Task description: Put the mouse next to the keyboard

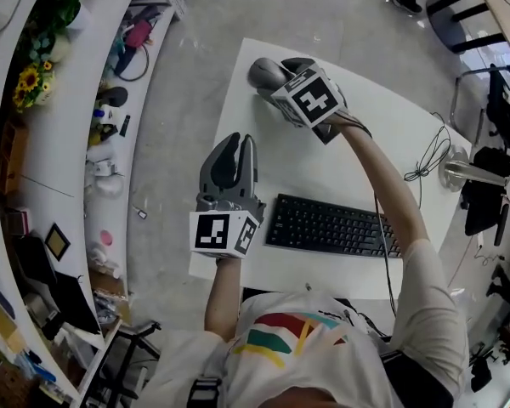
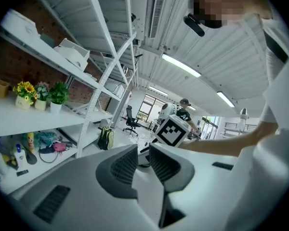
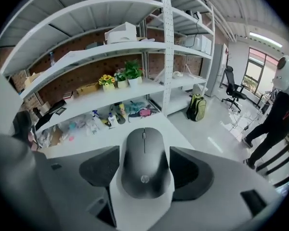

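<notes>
Item: dark grey wireless mouse (image 3: 144, 153), HP logo on its rear, lying flat on the white table (image 1: 323, 164) near the far left corner, well apart from the keyboard. Item: black keyboard (image 1: 331, 226), flat near the table's near edge, in front of the person, its cable (image 1: 425, 164) trailing off towards the right. Item: right gripper (image 3: 145, 173), reached out over the far corner and tilted down, jaws spread wide; the mouse sits between the two ribbed pads (image 3: 98, 172) with a sliver of table showing at the left one, and no squeeze on it is apparent. Its marker cube (image 1: 310, 99) faces upward in the head view. Item: left gripper (image 1: 238, 147), held over the table's left edge, just left of the keyboard, pointing roughly level; jaws only narrowly apart, nothing between them; whether it touches the tabletop cannot be told. Surroundings: white shelving (image 3: 135, 47) behind the table carrying sunflowers (image 3: 108, 81) and potted plants (image 3: 130, 73), a green backpack (image 3: 198, 107) on the floor, an office chair (image 3: 231, 88) beyond.
</notes>
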Demonstrator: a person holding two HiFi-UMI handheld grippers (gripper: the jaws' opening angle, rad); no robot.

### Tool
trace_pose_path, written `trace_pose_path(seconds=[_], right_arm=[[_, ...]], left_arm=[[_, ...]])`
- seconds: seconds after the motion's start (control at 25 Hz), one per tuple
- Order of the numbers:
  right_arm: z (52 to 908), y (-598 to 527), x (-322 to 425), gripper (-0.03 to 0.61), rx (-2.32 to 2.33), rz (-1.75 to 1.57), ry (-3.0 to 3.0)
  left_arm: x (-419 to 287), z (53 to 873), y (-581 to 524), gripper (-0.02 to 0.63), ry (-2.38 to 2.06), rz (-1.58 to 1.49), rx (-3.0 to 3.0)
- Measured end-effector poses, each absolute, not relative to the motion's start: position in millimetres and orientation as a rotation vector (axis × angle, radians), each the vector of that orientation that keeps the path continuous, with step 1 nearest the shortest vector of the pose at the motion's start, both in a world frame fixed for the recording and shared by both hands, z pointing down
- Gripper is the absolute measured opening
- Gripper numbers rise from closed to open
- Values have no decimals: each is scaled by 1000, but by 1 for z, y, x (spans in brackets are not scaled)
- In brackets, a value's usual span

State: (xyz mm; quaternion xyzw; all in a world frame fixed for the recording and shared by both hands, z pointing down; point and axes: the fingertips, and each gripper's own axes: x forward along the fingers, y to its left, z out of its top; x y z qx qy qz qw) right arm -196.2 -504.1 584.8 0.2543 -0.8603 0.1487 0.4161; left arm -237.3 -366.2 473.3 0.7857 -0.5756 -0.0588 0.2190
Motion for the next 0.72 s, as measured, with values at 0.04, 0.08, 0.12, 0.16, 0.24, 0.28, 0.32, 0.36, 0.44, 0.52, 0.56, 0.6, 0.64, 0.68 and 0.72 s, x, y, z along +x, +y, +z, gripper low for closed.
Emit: trace_pose_path(seconds=[0.04,0.08,0.12,0.16,0.24,0.28,0.32,0.36,0.44,0.52,0.56,0.6,0.64,0.68,0.72], right_arm=[[591,-505,-197,302,638,391,-2146],[595,-505,-197,308,639,405,-2135],[596,-506,-198,307,642,416,-2128],[596,-506,-200,307,643,423,-2122],[596,-509,-201,307,637,428,-2107],[596,-510,-200,307,636,431,-2097],[596,-511,-198,305,639,431,-2090],[596,-512,-197,305,641,430,-2087],[596,-512,-196,304,647,427,-2085],[597,-510,-192,304,659,433,-2079],[597,-510,-191,304,665,435,-2082],[597,-510,-191,304,669,433,-2087],[597,-509,-191,304,674,429,-2090],[596,-509,-191,304,677,424,-2091],[595,-508,-192,304,678,417,-2092]], left_arm=[[-240,475,-367,101,-1587,-183,2164],[-243,476,-368,101,-1586,-196,2159],[-246,477,-370,101,-1588,-202,2157],[-248,477,-371,101,-1589,-206,2157],[-251,480,-374,101,-1584,-216,2152],[-250,481,-374,101,-1579,-220,2148],[-249,482,-374,101,-1575,-222,2146],[-247,482,-374,101,-1573,-223,2144],[-244,481,-374,101,-1574,-222,2141],[-240,480,-372,101,-1581,-213,2146],[-238,478,-371,101,-1587,-208,2149],[-238,477,-370,101,-1595,-205,2150],[-238,476,-368,101,-1603,-204,2148],[-238,475,-366,101,-1610,-206,2143],[-238,474,-364,101,-1615,-209,2139]])
